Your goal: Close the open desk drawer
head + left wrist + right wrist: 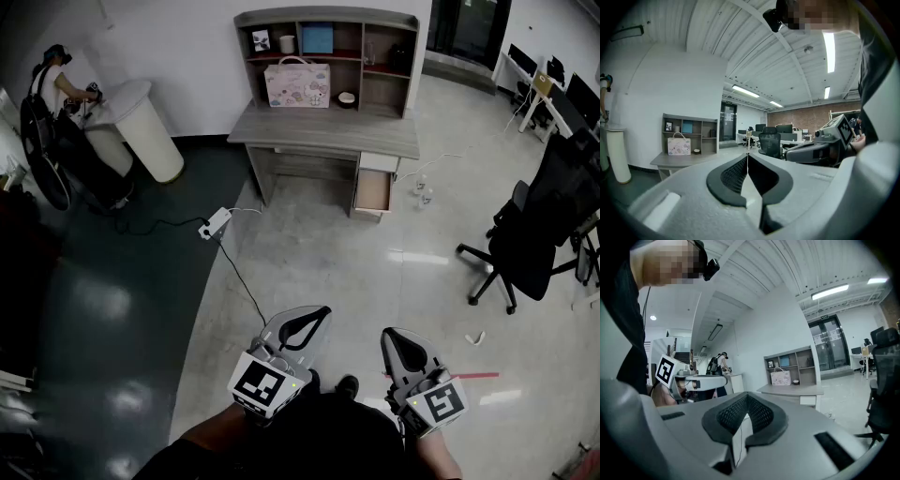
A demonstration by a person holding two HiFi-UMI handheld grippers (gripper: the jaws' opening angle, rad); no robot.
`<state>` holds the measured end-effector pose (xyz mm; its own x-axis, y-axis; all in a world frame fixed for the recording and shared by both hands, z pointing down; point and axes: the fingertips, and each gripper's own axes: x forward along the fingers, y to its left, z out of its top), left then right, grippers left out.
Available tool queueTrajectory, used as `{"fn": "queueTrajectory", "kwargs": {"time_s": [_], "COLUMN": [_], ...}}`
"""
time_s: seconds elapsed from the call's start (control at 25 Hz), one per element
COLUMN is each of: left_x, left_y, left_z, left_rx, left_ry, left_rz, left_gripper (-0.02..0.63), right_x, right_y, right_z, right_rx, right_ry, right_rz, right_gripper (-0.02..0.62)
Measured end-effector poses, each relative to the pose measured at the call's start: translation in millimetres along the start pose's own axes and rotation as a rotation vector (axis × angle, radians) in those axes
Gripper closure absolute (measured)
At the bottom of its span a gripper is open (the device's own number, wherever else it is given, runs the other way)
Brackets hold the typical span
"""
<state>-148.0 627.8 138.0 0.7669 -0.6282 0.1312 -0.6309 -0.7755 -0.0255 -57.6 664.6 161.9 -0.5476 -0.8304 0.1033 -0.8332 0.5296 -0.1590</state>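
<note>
Desk drawer stands open, well apart; left gripper and right gripper hold fingers together, empty.

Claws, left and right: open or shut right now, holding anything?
Left grey claw: shut, holding nothing.
Right grey claw: shut, holding nothing.

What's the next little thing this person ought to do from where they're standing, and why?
Probably walk forward across the floor toward the desk. The open drawer, low on the desk's right side, lies far from both grippers. The left gripper and right gripper are shut and hold nothing, so neither can push the drawer from here.
</note>
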Motion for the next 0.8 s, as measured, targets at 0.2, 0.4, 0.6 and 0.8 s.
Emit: {"fn": "queueTrajectory", "kwargs": {"time_s": [0.2,0.4,0.6,0.8], "left_x": [6.3,15.3,30.0,43.5], "left_y": [-8.9,-18.8,-33.5,-46.2], "left_z": [-2.0,-0.9,-1.2,2.7], "left_rx": [0.007,0.007,0.009,0.027], "left_ry": [0.003,0.013,0.018,0.022], "left_rz": [-0.002,-0.001,0.014,0.034], "left_gripper": [0.597,0.597,0.597,0.597], "right_x": [-8.7,-21.7,-41.9,-61.5], "right_y": [-8.2,-18.5,-41.9,-65.0], "right_z": [-2.9,-0.2,-0.4,-2.5], "right_rx": [0.006,0.060,0.100,0.133], "right_ry": [0.001,-0.021,-0.054,-0.060], "right_rz": [-0.004,0.011,0.007,-0.013], "right_gripper": [0.584,0.584,0.583,0.583]}}
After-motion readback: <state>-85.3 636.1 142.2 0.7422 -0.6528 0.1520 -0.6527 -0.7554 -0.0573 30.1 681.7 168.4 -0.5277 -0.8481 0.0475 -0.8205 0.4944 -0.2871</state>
